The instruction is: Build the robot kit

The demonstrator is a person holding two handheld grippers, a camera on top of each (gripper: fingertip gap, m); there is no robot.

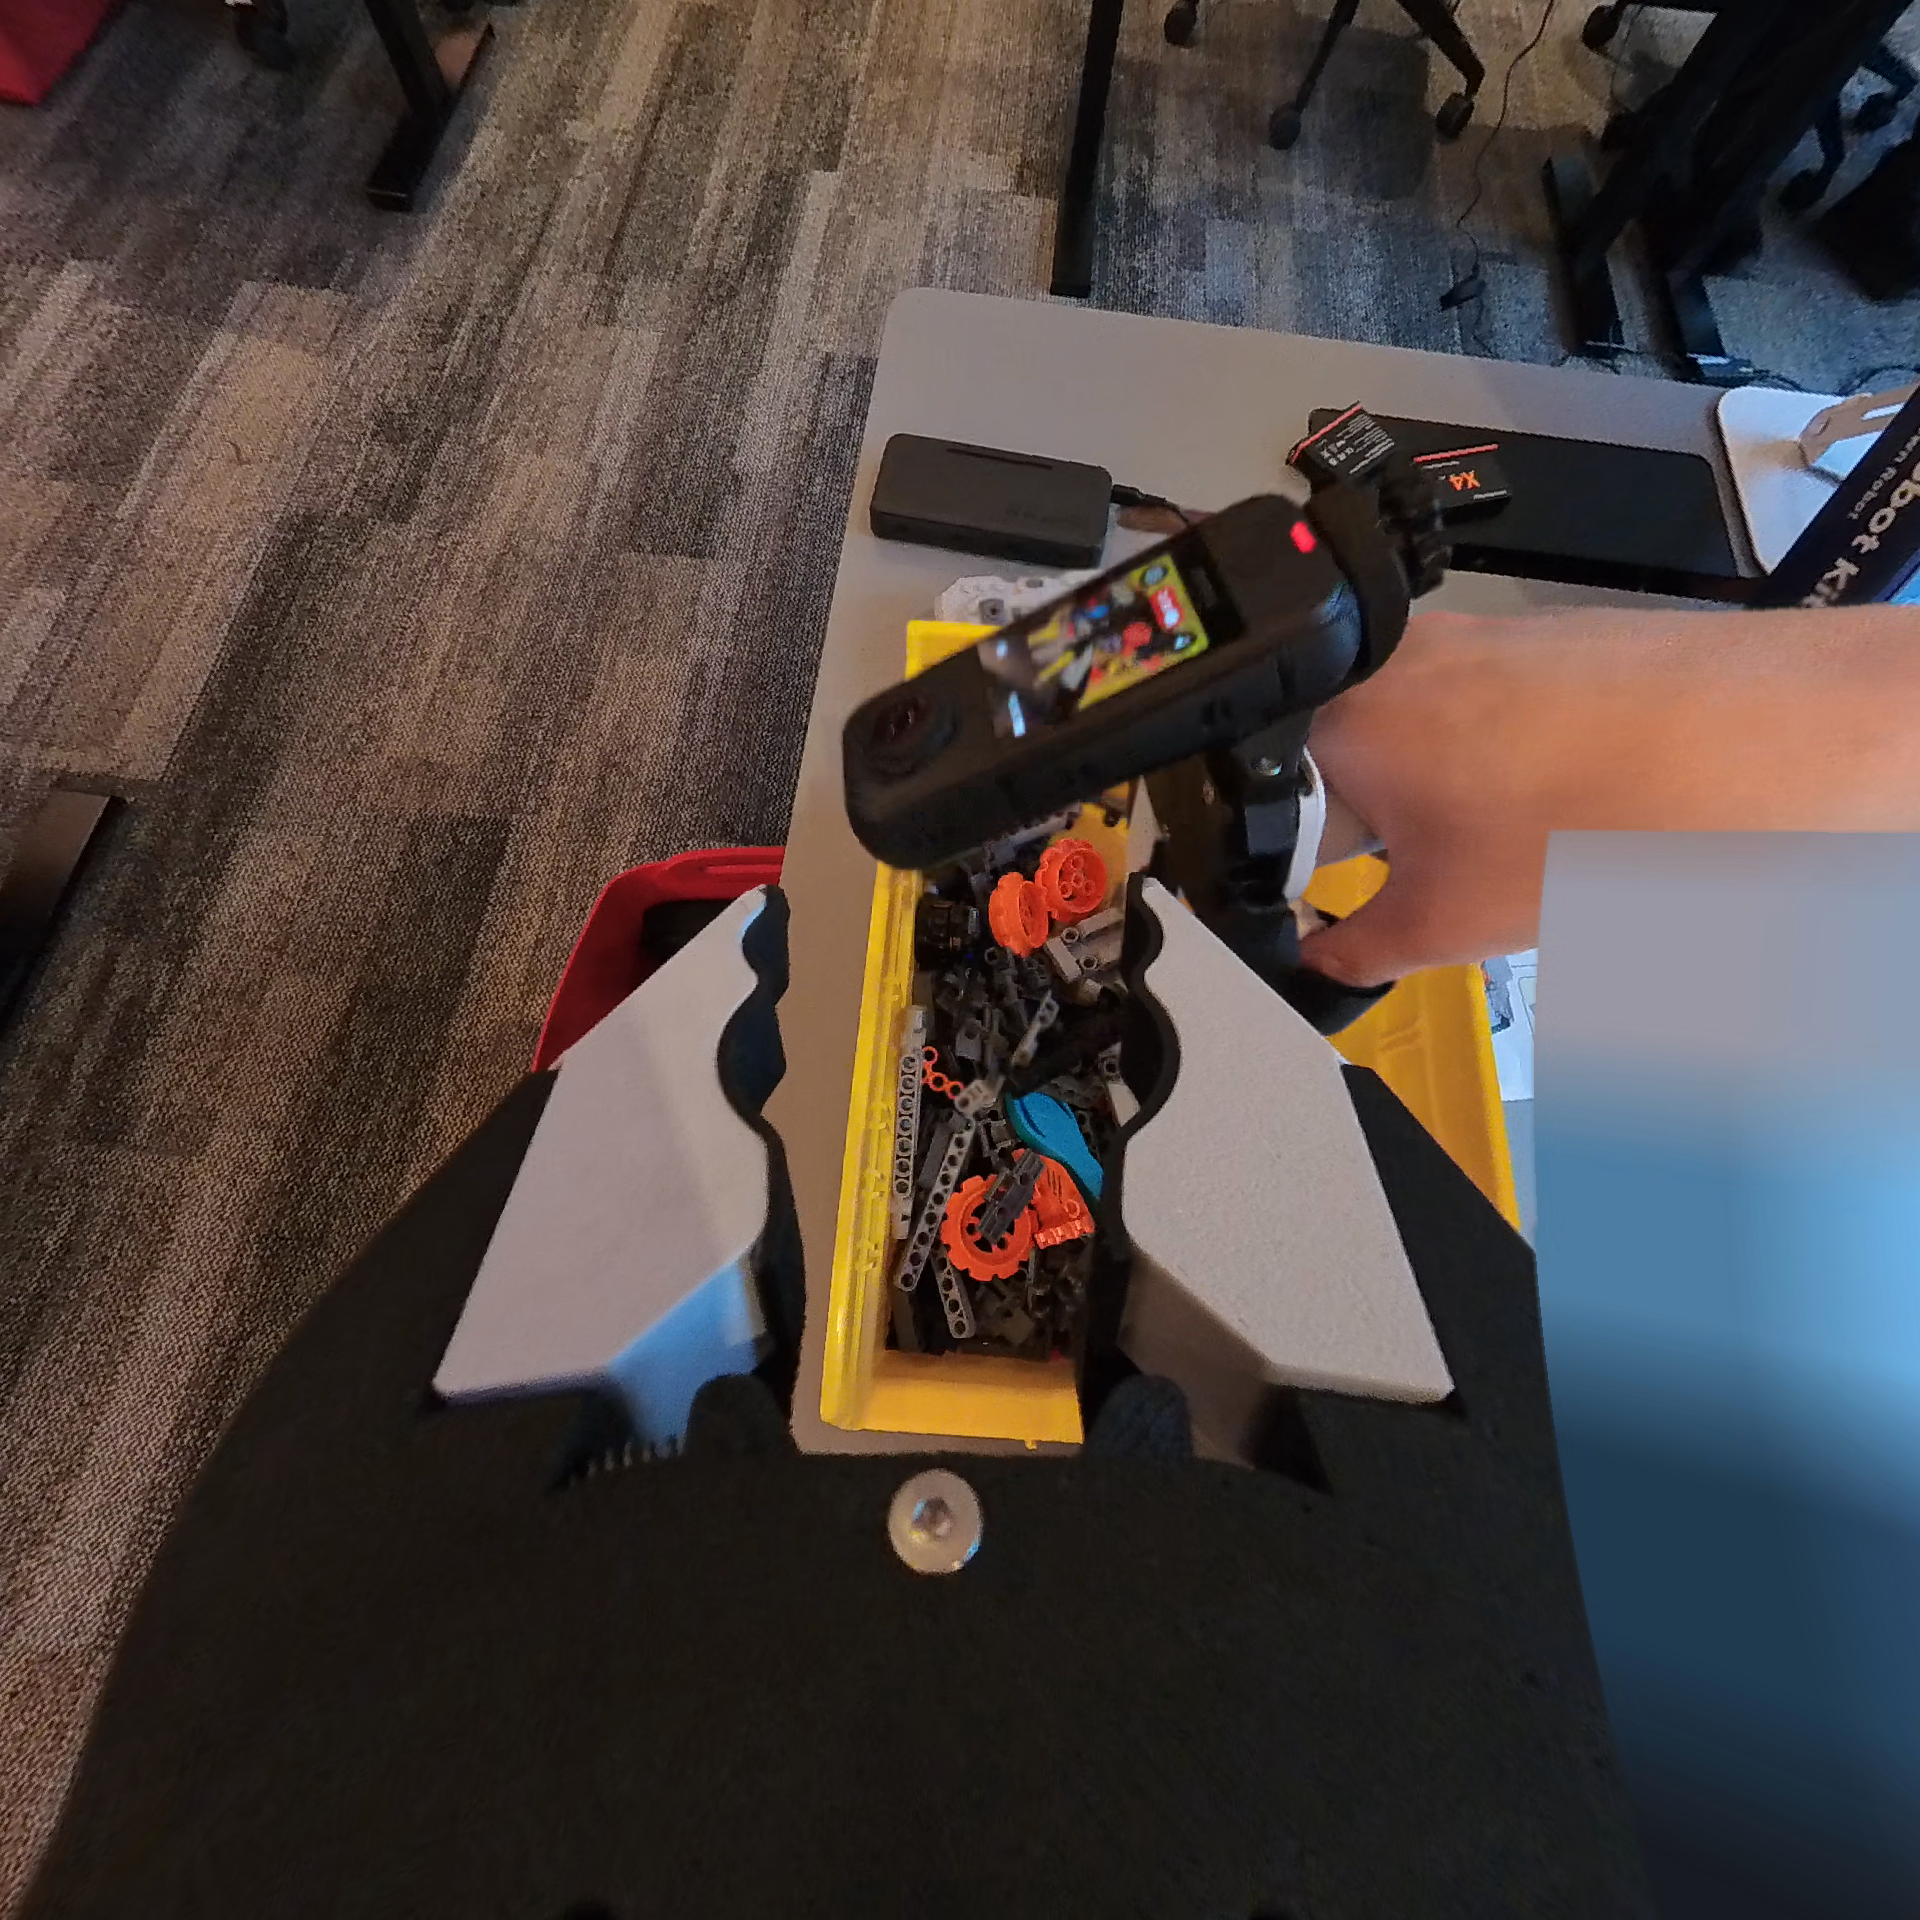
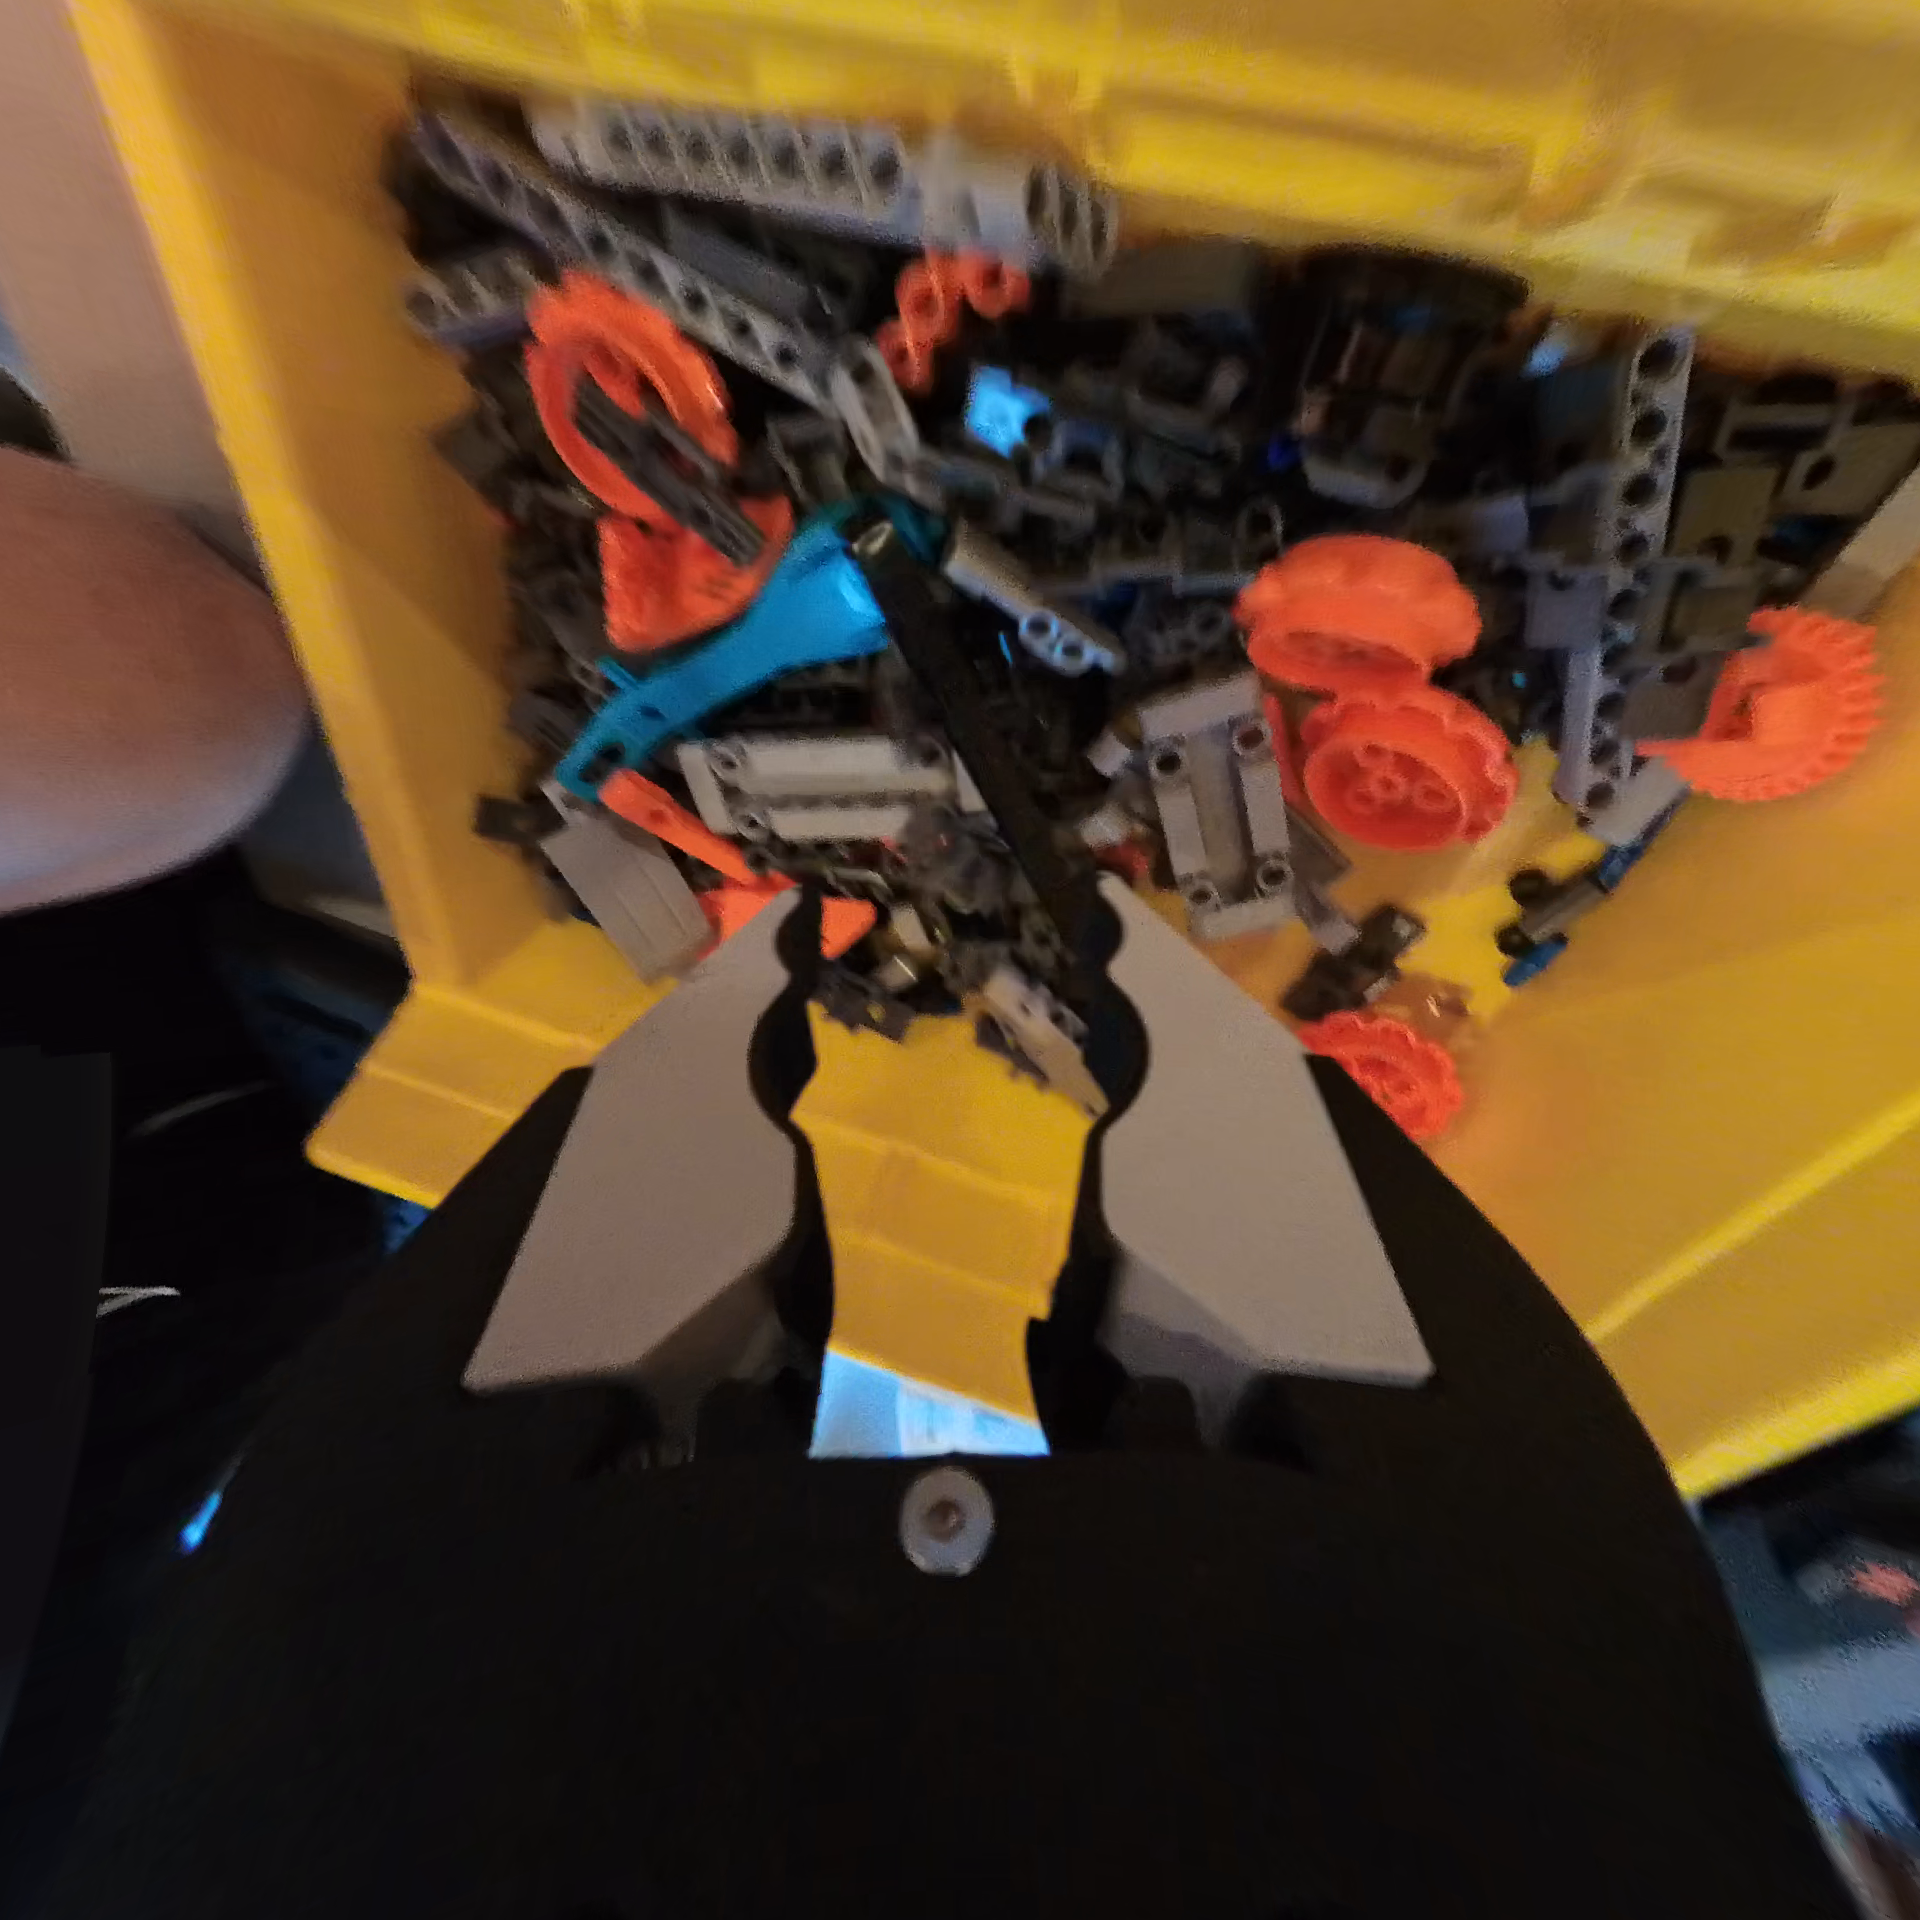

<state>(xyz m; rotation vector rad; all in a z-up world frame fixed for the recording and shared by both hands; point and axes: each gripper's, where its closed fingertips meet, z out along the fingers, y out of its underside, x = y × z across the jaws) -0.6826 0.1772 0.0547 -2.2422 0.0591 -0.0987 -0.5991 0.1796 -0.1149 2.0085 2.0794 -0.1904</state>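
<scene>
Tongs, left (image 1: 956, 914): apart, empty, above yellow bin (image 1: 868, 1195) on counter (image 1: 997, 364). Tongs, right (image 2: 951, 914): apart, low over parts heap, black beam (image 2: 987, 727) just beside one finger. Risk: tangled parts lifting together; neighbours spilling.

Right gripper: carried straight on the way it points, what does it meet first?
Probably the long black beam lying in the yellow bin, just beyond the open right gripper; blur leaves depth uncertain.
</scene>
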